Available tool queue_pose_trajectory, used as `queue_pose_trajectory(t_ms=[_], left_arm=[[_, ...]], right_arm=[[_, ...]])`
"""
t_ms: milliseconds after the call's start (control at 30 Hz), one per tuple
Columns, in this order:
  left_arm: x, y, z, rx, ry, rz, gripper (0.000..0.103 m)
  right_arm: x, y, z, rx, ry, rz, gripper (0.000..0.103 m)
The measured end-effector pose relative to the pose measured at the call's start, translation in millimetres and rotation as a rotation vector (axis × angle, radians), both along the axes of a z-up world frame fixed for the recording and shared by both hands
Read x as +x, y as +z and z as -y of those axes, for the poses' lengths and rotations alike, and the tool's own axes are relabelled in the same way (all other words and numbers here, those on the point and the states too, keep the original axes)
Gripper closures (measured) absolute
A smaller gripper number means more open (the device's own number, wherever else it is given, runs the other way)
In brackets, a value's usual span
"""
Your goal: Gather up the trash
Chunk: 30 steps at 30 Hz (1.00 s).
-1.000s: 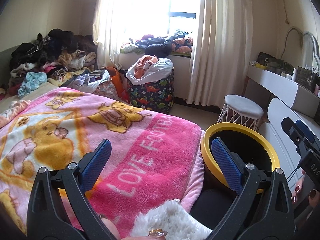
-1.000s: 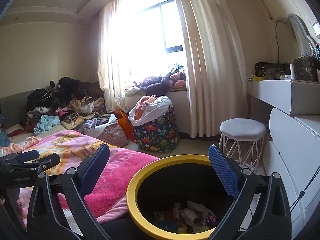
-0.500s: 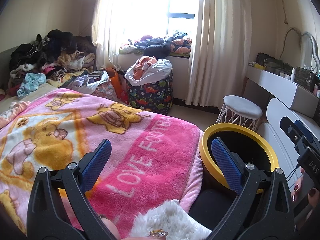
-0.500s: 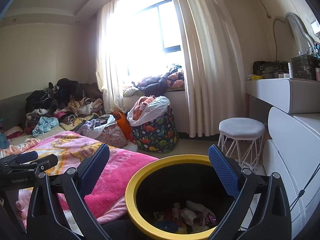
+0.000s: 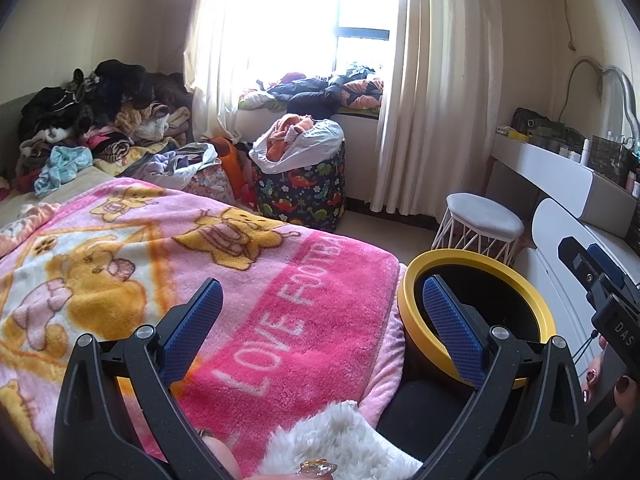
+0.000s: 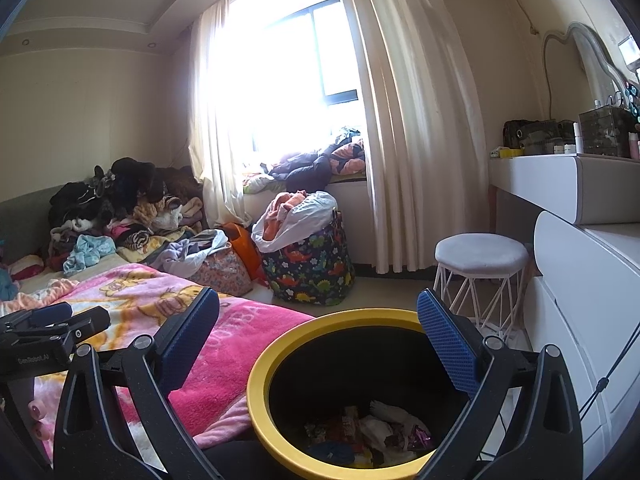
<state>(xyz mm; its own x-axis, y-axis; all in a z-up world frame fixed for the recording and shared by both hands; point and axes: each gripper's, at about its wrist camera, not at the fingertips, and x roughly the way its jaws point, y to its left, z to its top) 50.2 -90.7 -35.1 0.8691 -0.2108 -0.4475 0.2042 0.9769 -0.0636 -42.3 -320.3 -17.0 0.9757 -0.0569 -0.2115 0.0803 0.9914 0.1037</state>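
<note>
A black trash bin with a yellow rim [image 6: 280, 346] stands beside the bed; several wrappers and crumpled papers [image 6: 372, 434] lie at its bottom. The bin rim also shows in the left wrist view [image 5: 500, 266]. My right gripper [image 6: 318, 320] is open and empty, hovering above the bin's mouth. My left gripper [image 5: 320, 308] is open and empty, held over the pink cartoon blanket [image 5: 192, 264] at the bed's corner, left of the bin. The right gripper's body shows at the right edge of the left wrist view [image 5: 600, 280].
Piled clothes [image 5: 92, 120] cover the far end of the bed. A dinosaur-print laundry basket [image 5: 304, 184] stands by the window. A white stool [image 5: 480, 220] and a white vanity desk [image 5: 560, 172] stand to the right, close to the bin. A white fluffy cloth [image 5: 340, 440] lies below the left gripper.
Both views have shifted only slightly; the right gripper has tilted up a little over the bin. Both grippers stay open and empty.
</note>
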Motion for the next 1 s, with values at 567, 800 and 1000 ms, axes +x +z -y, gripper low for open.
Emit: queue_pose_trajectory(t_ms=[567,800,1000], left_arm=[[0.4,1.0,0.6,0.000,-0.002,0.002,0.011],[0.2,0.6,1.2,0.001,-0.001,0.002,0.011],[3.4,1.2,-0.2,-0.012,0.001,-0.020,0.011]], right_arm=[[-1.1,-0.5,-1.0,0.000,-0.003,-0.002,0.006],[-1.6,-1.4,-0.5,0.000,-0.005,-0.002,0.006],[-0.2,1.5,-3.8,-0.018,0.011,0.003,0.006]])
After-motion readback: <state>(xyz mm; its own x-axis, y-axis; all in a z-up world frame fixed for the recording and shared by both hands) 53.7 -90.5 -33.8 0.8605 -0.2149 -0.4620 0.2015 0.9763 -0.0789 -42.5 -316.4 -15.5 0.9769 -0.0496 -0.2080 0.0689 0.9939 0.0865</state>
